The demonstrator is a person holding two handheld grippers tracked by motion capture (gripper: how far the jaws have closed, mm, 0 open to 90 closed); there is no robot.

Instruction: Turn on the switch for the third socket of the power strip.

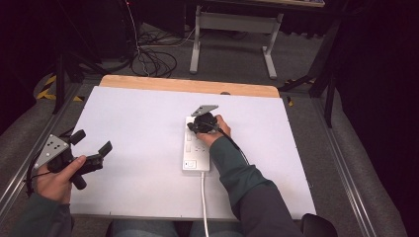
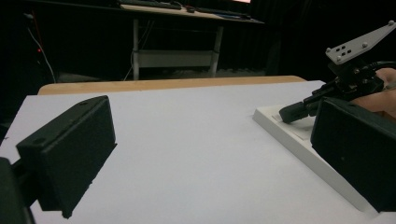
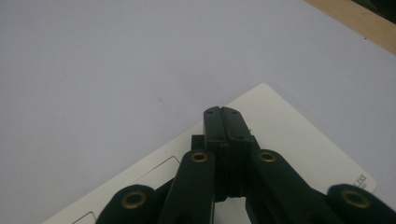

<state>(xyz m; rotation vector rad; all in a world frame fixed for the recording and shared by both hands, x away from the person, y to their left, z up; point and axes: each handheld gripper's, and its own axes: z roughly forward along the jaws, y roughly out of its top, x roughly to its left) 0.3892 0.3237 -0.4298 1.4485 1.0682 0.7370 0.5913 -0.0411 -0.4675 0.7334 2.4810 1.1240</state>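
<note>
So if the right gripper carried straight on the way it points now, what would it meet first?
Most likely the white power strip: the right gripper, jaws shut, angles down at the strip's far end, at or just above its top face. Whether it touches already is unclear.

The left gripper (image 1: 91,158) is matt black, with broad, flat, box-like fingers (image 2: 70,149) that carry small screw holes near their corners. A grey three-cornered plate dotted with small holes and screws sits on top of it, and a thin black cable trails from its body. The right gripper (image 3: 222,122) is black too, its narrow fingers (image 3: 236,126) ribbed at the base and hung on linkage arms with brass-coloured pivot bushings. It bears the same grey plate, and a black cable runs back along the forearm. The person wears dark teal long sleeves with ribbed cuffs and blue jeans.
</note>
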